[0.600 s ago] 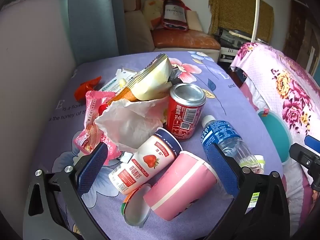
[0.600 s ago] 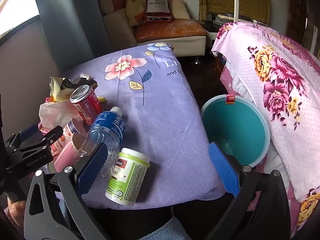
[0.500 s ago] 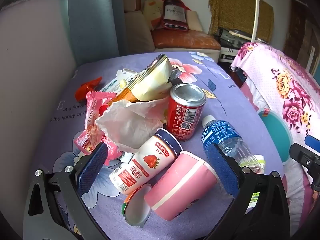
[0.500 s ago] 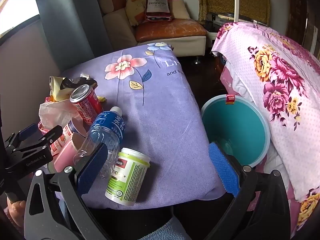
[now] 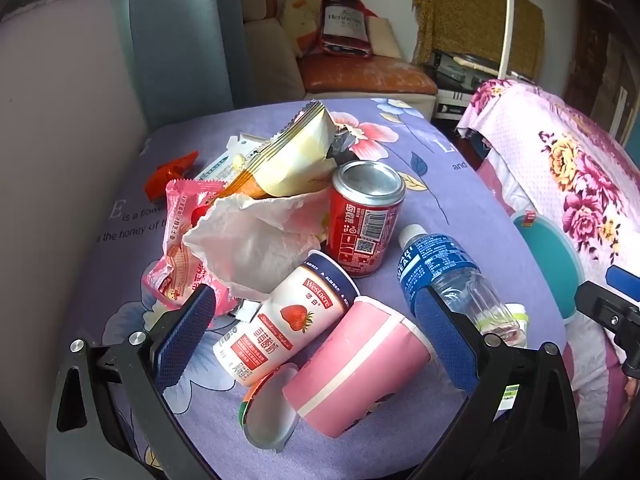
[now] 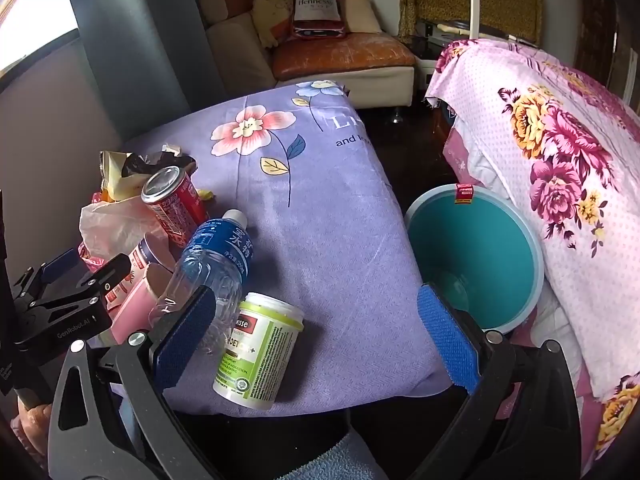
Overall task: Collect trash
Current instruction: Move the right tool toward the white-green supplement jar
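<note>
While nothing had yet been picked up, the left wrist view showed the left hand-held gripper [image 5: 312,336] standing wide open and empty, tilted steeply down over a heap of trash on the purple-covered bench [image 5: 452,200]. The strawberry yoghurt bottle [image 5: 288,324] and the pink paper cup [image 5: 356,368] lay on their sides between its pads, touched by neither. A red can [image 5: 366,216] stood upright behind them, with a crumpled white bag [image 5: 256,240] and snack wrappers [image 5: 280,160] to its left and a water bottle [image 5: 448,280] lying to its right. A good first grasp would probably take the yoghurt bottle across its body, pads square to its length, so that the cup was not nudged away. In the right wrist view, the right hand-held gripper [image 6: 316,336] was likewise open and empty, angled down near the bench's front edge. A green supplement jar [image 6: 260,356] lay between its pads, nearer the left one, and the teal bin [image 6: 476,256] stood empty just beside the bench. The jar looked rigid; gripping it mid-body should suffice before carrying it over the bin.
</note>
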Demonstrator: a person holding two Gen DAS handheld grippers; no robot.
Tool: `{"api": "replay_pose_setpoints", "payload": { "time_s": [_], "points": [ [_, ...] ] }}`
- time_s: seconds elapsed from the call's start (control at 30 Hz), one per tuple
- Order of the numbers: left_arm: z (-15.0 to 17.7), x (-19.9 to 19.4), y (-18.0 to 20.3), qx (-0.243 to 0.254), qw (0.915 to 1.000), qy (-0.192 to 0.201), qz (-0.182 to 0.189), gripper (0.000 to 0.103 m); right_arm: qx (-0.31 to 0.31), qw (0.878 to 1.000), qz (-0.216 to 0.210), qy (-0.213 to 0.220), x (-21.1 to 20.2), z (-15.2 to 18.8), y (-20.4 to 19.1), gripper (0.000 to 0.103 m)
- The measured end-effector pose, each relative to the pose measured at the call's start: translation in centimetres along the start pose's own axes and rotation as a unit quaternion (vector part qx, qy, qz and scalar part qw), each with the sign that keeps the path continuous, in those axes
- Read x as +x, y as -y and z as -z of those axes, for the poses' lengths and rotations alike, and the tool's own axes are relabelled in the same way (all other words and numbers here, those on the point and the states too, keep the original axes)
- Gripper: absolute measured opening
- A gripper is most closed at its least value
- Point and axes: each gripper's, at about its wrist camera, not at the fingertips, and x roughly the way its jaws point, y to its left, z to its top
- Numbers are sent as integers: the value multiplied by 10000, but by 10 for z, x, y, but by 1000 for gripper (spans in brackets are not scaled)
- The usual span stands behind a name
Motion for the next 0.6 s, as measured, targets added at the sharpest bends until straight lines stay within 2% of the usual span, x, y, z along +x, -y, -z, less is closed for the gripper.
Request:
{"api": "replay_pose_setpoints", "payload": {
  "time_s": [0.6],
  "points": [
    [0,-5,7,45,10000,-20,38,100,65,10000,-20,-56,-6,-1,3,97]
  ]
}}
